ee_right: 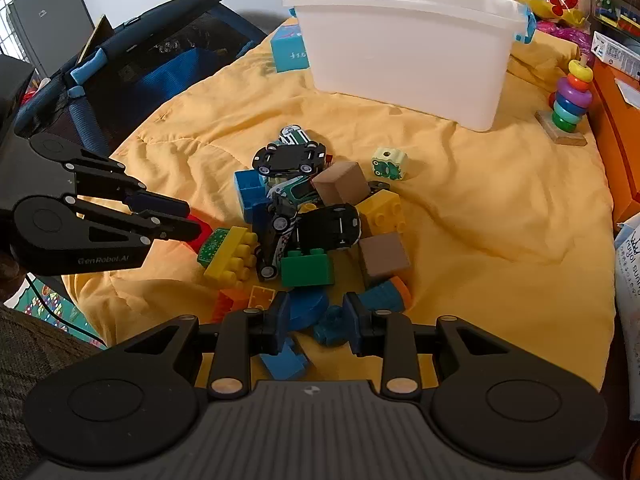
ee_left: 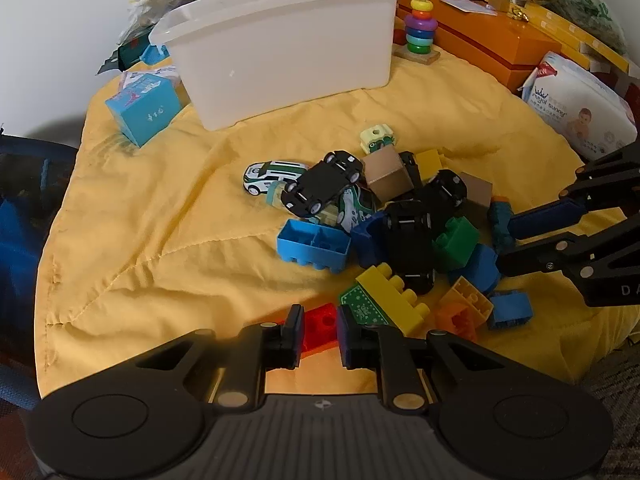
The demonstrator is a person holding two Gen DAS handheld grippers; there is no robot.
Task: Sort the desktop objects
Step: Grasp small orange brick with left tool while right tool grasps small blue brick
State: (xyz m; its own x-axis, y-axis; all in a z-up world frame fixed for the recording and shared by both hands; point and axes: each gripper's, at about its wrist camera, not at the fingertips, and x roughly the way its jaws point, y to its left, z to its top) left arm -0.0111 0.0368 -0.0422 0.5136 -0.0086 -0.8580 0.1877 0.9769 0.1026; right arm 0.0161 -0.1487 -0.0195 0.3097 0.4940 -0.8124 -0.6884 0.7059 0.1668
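Observation:
A pile of toy cars and building bricks lies on the yellow cloth (ee_left: 160, 220). My left gripper (ee_left: 320, 330) is at its near left edge, shut on a red brick (ee_left: 322, 326); the right wrist view shows the same gripper (ee_right: 194, 222) and red brick (ee_right: 202, 234). My right gripper (ee_right: 316, 320) is low over the pile's near side, jaws a little apart. A teal piece (ee_right: 332, 330) lies between them against the right finger, with a blue disc (ee_right: 308, 306) by the left finger. The left wrist view shows the right gripper (ee_left: 514, 240) beside the teal piece (ee_left: 500, 220).
A white plastic bin (ee_left: 280, 44) stands beyond the pile, with a blue box (ee_left: 142, 110) to its left. At the back right are a ring stacker (ee_left: 418, 28), an orange box (ee_left: 492, 36) and a diaper pack (ee_left: 580, 104). A dark bag (ee_right: 152, 64) lies off the cloth's left edge.

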